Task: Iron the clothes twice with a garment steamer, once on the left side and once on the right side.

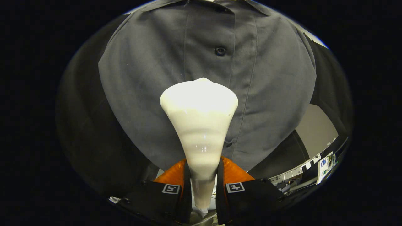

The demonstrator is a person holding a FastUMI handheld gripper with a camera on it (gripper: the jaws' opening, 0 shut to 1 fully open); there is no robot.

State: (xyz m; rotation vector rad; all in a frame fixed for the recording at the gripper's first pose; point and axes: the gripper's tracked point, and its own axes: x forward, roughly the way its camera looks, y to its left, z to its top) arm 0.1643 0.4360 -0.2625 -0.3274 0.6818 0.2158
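The gripper (pixel 203 180) has both fingers pressed on the narrow neck of the white garment steamer (pixel 200 125), whose long axis runs straight ahead, wide head pointing at the grey shirt (pixel 150 78) front beside its button placket; no readable writing

Steamer (pixel 199 125) head covers the shirt (pixel 150 94) placket between the two buttons; contact w/ fabric can't be told. Its handle base is cut off near, below the gripper (pixel 203 179) fingers, which squeeze the neck from both sides. Shirt collar cut off at far top; sleeves and hem out of sight. Clutter (pixel 317 166) at far right too small to ID.
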